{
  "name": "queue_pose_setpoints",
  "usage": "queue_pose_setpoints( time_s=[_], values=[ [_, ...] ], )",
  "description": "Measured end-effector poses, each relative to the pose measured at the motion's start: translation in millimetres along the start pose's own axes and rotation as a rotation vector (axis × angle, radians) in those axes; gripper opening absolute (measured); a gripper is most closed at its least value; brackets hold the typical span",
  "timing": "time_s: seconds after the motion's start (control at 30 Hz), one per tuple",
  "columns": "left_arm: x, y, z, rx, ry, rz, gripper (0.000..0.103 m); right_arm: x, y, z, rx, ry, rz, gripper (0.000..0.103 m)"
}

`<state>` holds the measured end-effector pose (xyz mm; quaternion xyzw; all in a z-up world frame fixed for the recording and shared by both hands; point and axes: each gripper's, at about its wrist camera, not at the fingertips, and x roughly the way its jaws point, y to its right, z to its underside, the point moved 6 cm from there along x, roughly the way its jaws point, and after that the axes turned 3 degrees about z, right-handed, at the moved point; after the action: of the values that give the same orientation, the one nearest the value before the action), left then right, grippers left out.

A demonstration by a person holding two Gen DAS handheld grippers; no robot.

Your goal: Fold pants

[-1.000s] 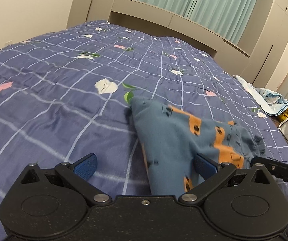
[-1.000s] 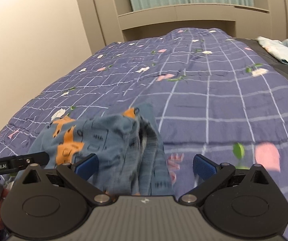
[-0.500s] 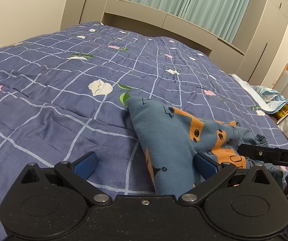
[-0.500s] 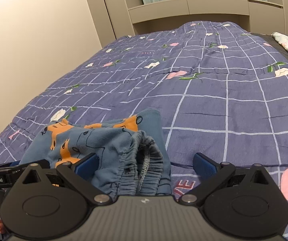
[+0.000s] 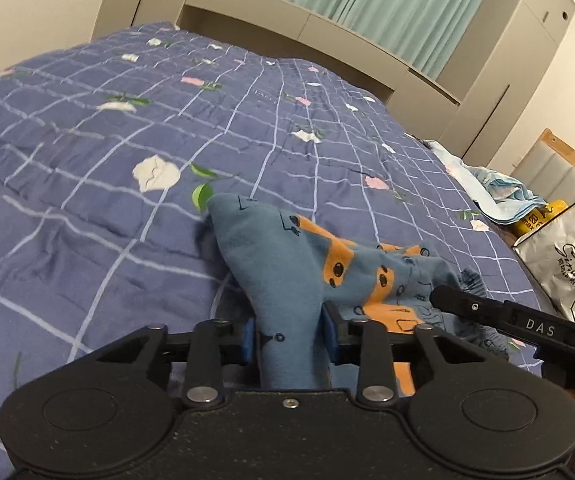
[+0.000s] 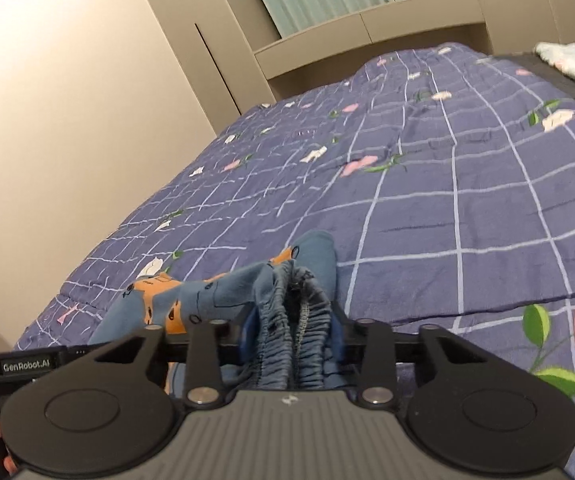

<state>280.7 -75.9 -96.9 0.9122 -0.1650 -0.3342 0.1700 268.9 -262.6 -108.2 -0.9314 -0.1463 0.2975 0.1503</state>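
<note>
Small blue pants [image 5: 287, 272] with orange cartoon prints lie bunched on the purple checked quilt [image 5: 87, 208]. My left gripper [image 5: 289, 338] has its jaws closing, and its blue pads press a folded leg end from both sides. In the right wrist view the pants [image 6: 207, 300] show their gathered elastic waistband [image 6: 303, 320]. My right gripper [image 6: 293, 336] is closing too, with the waistband pinched between its pads. The right gripper's black housing [image 5: 527, 324] reaches in from the right, just beside the cloth.
The quilt covers the whole bed, with a beige headboard shelf [image 5: 307, 28] and teal curtains [image 5: 387, 4] behind. Light blue cloth [image 5: 495, 192] and a silver bag [image 5: 563, 256] sit at the bed's right edge. A wall [image 6: 67, 100] borders the left side.
Both grippers went from wide open to closed onto the pants: the left on the leg end, the right on the waistband. Both hands tilted slightly; the cloth is bunched tighter.
</note>
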Motion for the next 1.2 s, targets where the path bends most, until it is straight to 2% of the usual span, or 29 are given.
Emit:
queue_pose_setpoints(
  time_s=[0.17,0.53,0.73,0.9,0.97,1.1,1.17,1.2],
  values=[
    [0,15,-12,0.083,0.002,-0.004,0.022,-10,-12,-6,-0.032,0.053,0.046,0.026],
    [22,47,-54,0.199,0.054,0.059,0.020,-37,-7,-27,-0.016,0.172,0.127,0.024],
    [53,50,-51,0.205,0.003,0.061,0.021,-29,6,-27,0.005,0.149,0.182,0.024],
    [59,45,-47,0.175,-0.004,0.058,0.023,-25,12,-20,0.009,0.128,0.202,0.026],
    [58,44,-48,0.172,-0.007,0.054,0.026,-24,13,-19,0.005,0.128,0.210,0.029],
    [53,43,-49,0.161,-0.005,0.026,0.035,-25,15,-19,-0.001,0.136,0.245,0.045],
    [49,43,-50,0.147,0.005,0.026,0.050,-27,16,-21,0.000,0.142,0.246,0.054],
    [46,44,-50,0.142,0.013,0.022,0.055,-28,16,-21,0.000,0.144,0.249,0.056]
  ],
)
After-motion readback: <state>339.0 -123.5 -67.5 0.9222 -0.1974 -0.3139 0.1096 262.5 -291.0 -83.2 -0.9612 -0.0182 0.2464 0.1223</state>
